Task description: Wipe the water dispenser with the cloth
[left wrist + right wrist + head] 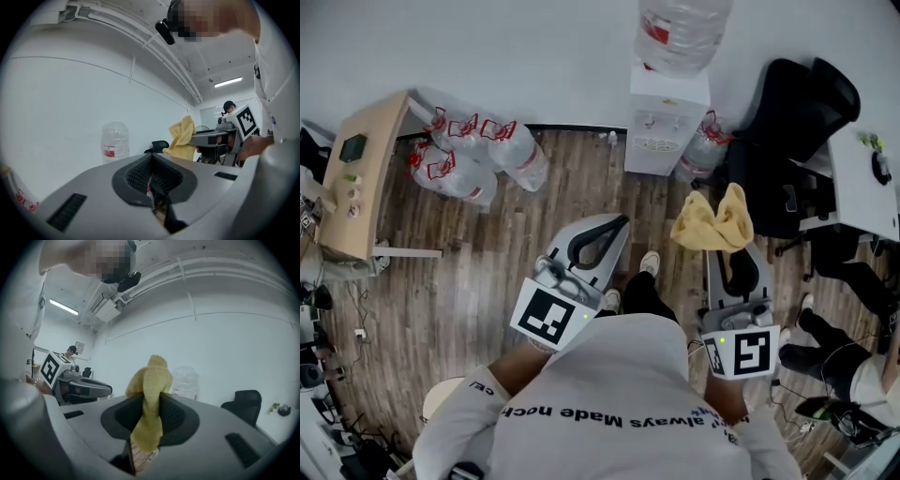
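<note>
Nearest the person, the right gripper [727,251] is clamped on the yellow cloth [712,223]. The right gripper view shows both jaws pressed against a fold of it, with the loose bulk bunched above and beyond the tips. The left gripper [617,228] is level with it on the left. Its jaws are pressed together with nothing between them, and it touches nothing.

Farther off, across a stretch of bare wooden floor [487,244], the water dispenser [667,117] stands against the far wall. It is an upright white cabinet with its long axis vertical and a large bottle [680,33] seated on top. It lies ahead of both grippers and well apart from them, a little left of the cloth's line and right of the left gripper's. The cloth-bearing right gripper looks the nearer of the two, so the coming move is probably a forward reach, drifting slightly left. A black chair [797,112] stands just right of the dispenser, and spare bottles [478,155] lie on the floor to the far left.
</note>
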### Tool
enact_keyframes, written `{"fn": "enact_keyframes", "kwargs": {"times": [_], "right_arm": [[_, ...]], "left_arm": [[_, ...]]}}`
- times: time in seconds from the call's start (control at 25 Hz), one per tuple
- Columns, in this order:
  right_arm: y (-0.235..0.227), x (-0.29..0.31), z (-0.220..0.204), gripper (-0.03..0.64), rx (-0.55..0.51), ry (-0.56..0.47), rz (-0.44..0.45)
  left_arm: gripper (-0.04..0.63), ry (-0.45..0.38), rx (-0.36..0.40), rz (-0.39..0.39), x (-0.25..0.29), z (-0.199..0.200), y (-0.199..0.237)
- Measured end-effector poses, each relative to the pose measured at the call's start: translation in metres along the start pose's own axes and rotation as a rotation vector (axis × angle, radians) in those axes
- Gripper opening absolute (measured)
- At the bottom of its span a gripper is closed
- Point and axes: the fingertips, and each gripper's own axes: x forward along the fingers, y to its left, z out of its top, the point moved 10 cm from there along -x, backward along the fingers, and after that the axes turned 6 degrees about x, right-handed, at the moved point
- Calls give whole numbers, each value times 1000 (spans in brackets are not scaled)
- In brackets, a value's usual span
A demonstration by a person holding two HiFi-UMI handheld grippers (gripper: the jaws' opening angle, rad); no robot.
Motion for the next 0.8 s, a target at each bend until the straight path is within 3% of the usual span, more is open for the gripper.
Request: {"fn": "enact_keyframes", "kwargs": {"times": [0.8], "right_arm": [[-148, 74, 9, 101, 23, -4, 31]], "left_arm": [[20, 28, -8, 33, 158, 1, 22]]}}
